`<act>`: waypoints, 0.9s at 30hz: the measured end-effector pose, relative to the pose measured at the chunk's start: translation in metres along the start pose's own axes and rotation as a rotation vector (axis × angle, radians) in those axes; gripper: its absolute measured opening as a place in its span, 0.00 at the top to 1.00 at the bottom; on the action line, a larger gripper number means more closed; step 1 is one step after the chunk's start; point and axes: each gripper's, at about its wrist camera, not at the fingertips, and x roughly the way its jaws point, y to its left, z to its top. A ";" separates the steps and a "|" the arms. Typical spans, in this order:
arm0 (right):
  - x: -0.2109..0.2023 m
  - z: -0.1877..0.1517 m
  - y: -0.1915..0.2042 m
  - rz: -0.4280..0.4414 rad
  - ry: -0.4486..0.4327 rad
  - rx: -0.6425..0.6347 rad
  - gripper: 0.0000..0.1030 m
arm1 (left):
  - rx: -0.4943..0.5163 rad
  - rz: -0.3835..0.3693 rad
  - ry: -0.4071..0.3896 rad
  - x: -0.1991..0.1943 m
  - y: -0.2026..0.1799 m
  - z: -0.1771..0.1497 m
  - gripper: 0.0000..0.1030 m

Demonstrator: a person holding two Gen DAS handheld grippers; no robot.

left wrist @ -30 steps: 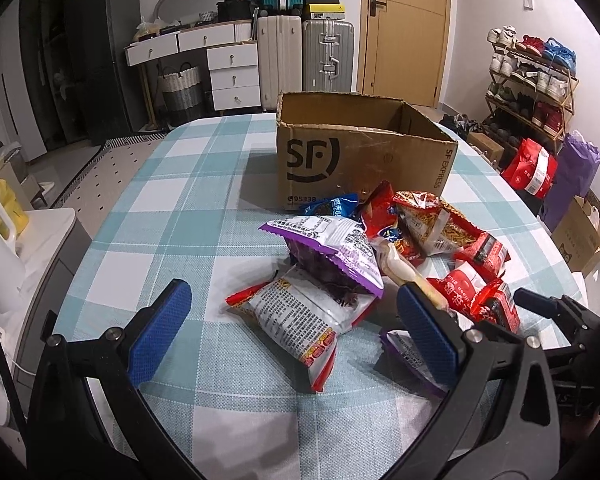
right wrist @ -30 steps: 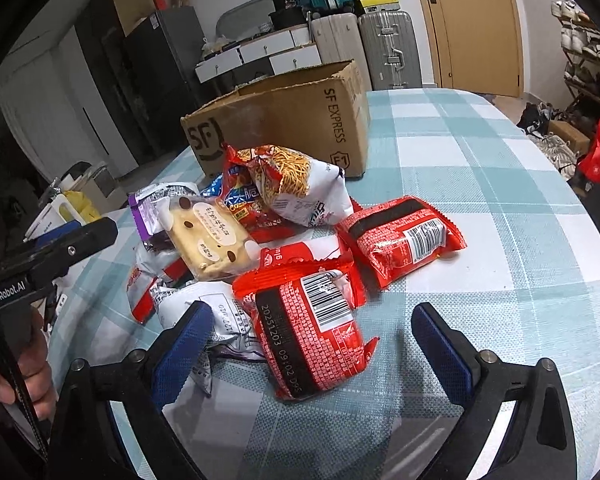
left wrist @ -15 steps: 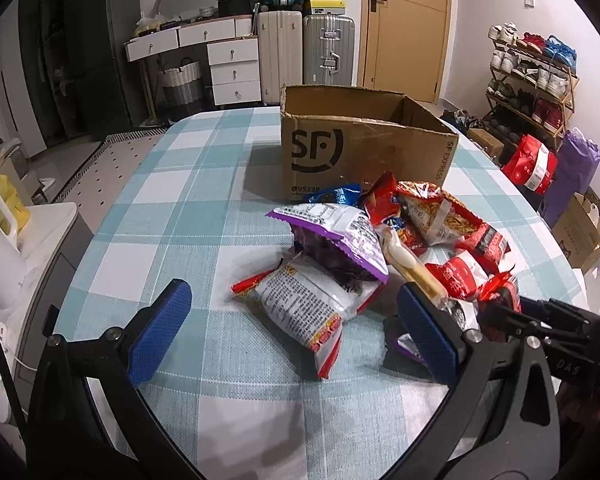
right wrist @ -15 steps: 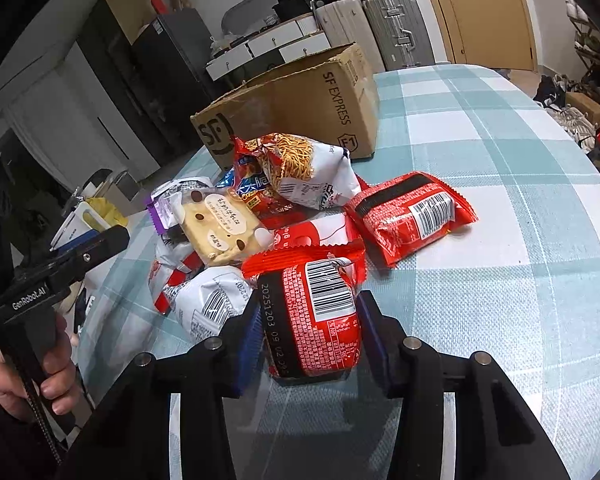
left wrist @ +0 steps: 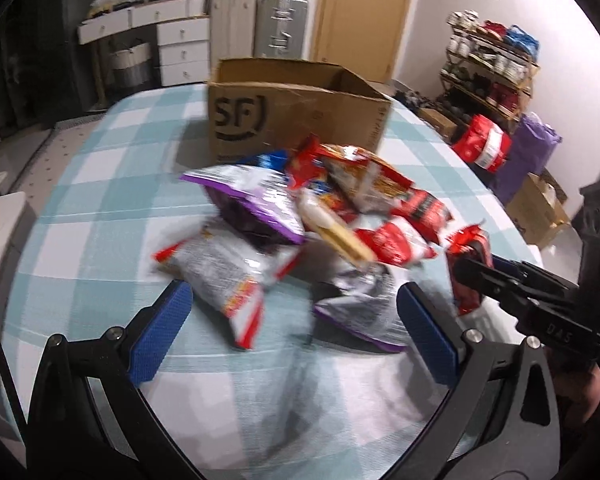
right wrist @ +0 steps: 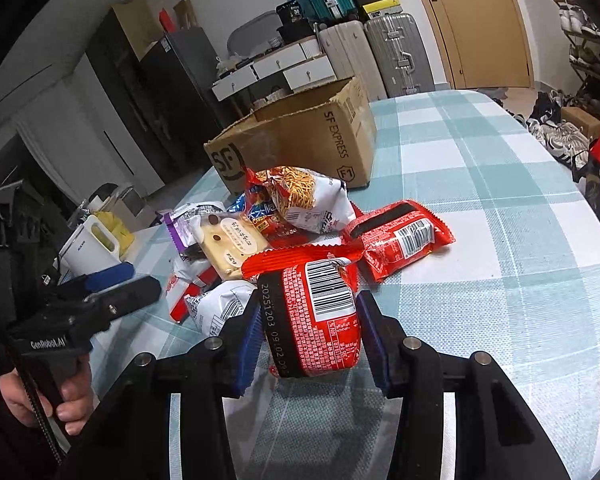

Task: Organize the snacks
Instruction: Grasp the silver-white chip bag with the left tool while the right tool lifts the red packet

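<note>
A pile of snack packets lies on the checked tablecloth in front of an open SF cardboard box (left wrist: 296, 116) (right wrist: 300, 140). My right gripper (right wrist: 310, 338) is shut on a red packet with a barcode (right wrist: 314, 320) and holds it just above the table; the packet also shows in the left wrist view (left wrist: 468, 268). My left gripper (left wrist: 292, 332) is open and empty, low over the table, with a white-and-red packet (left wrist: 224, 272) and a purple-edged silver packet (left wrist: 360, 304) between its fingers. A purple packet (left wrist: 252, 204), a noodle packet (right wrist: 300, 196) and a cream packet (right wrist: 232, 248) lie in the pile.
Another red packet (right wrist: 400, 240) lies to the right of the pile. A white jug (right wrist: 92, 248) stands off the table's left side. Suitcases and drawers stand behind the table, and a shoe rack (left wrist: 488, 68) and bags stand at the right.
My right gripper closed on the red barcode packet and lifted it slightly. My left gripper moved forward toward the pile, so the packets now sit between its fingers.
</note>
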 end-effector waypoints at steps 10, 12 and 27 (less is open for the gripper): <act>-0.015 -0.005 -0.005 -0.008 -0.025 -0.004 0.55 | 0.043 -0.092 0.063 0.025 -0.034 -0.004 0.06; -0.017 -0.006 -0.006 -0.008 -0.027 -0.006 0.55 | 0.048 -0.101 0.075 0.030 -0.039 -0.004 0.06; -0.016 -0.011 -0.015 -0.008 -0.019 0.009 0.55 | 0.050 -0.265 0.148 0.081 -0.052 -0.010 0.58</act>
